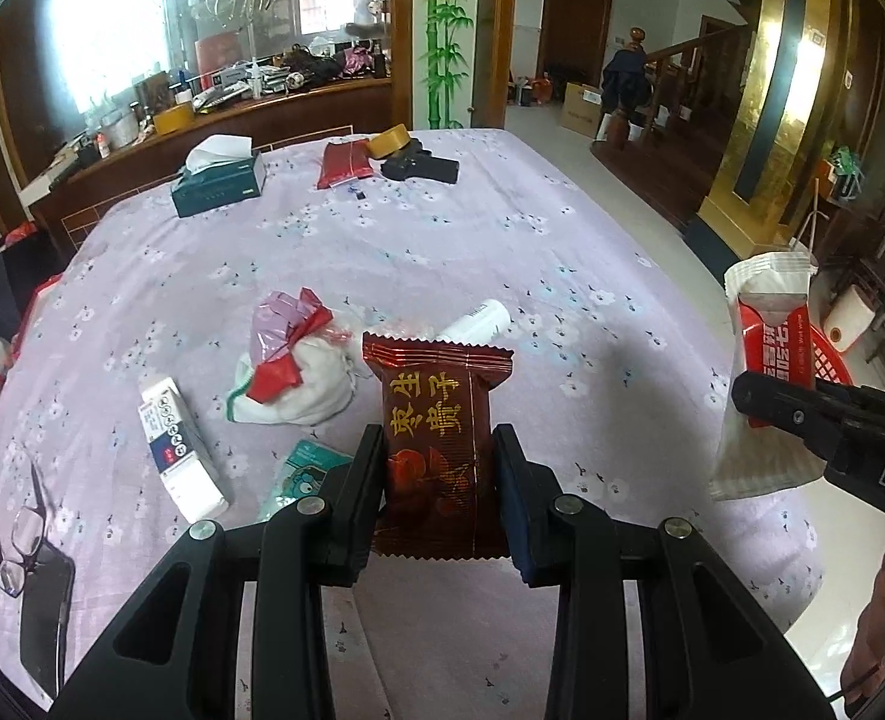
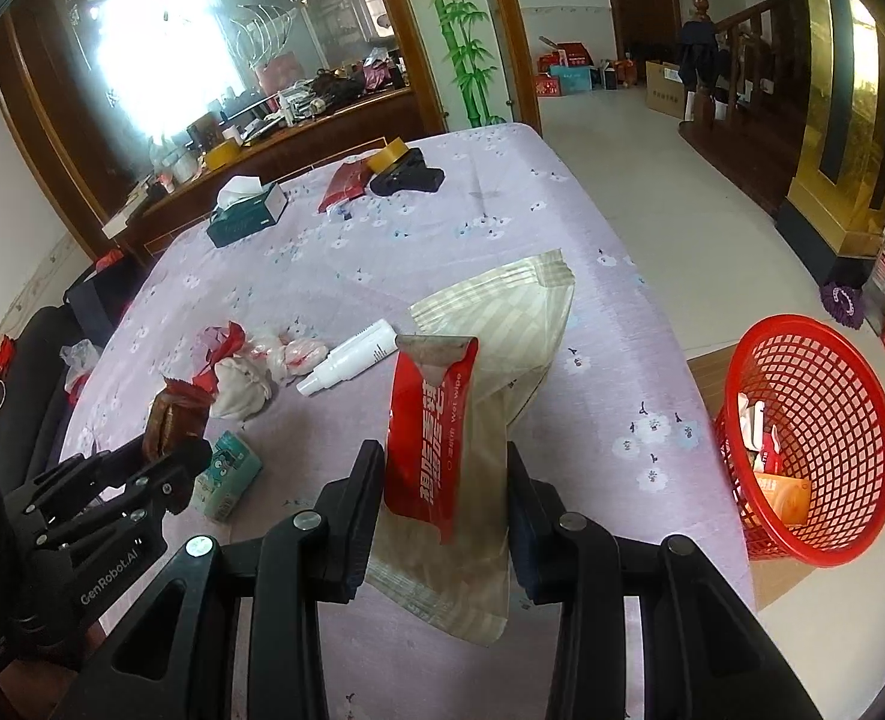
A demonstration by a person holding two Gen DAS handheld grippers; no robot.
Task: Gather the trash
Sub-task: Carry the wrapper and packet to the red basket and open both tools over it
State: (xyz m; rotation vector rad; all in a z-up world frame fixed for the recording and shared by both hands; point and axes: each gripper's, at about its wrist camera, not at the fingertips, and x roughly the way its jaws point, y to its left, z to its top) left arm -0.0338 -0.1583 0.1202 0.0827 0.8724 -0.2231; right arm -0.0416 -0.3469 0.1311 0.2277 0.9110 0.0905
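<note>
My left gripper is shut on a dark red snack wrapper with gold lettering, held above the purple floral tablecloth. My right gripper is shut on a red and white wet-wipe packet, held over the table's right side; the packet also shows in the left wrist view. A red mesh basket with some trash in it stands on the floor to the right of the table. Crumpled red and white wrappers, a white bottle and a small teal packet lie on the table.
A white carton, glasses and a phone lie at the near left. A tissue box, a red pouch, a tape roll and a black object sit at the far end. A cluttered wooden counter stands behind.
</note>
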